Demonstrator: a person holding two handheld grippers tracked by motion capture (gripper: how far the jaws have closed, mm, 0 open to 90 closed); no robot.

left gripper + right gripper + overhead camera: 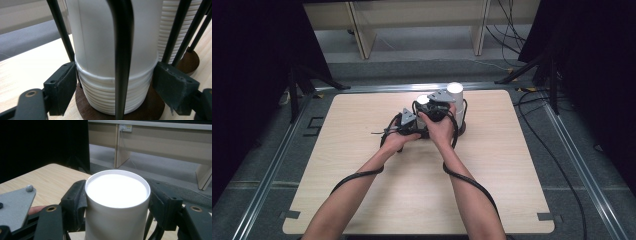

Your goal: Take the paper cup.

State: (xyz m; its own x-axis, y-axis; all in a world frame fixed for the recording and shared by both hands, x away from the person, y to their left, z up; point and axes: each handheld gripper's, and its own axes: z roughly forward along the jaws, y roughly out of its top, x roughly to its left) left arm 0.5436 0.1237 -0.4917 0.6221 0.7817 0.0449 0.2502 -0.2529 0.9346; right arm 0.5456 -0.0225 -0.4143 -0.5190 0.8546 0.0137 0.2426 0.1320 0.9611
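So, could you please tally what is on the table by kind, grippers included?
White paper cup stacks: 2
Brown round bases: 2
Grippers: 2, the left gripper and the right gripper, which clamps the top cup of one stack
Total: 6

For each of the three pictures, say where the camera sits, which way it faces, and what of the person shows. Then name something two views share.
High view: above the person's side, looking forward and down on the table; both forearms, left hand-held gripper, right hand-held gripper.
Left gripper view: low, level, facing the cup stack in a black wire rack; its two pads flank the stack.
Right gripper view: higher, facing the top cup, pads pressing it; a fingertip.
Shared: the white cups.
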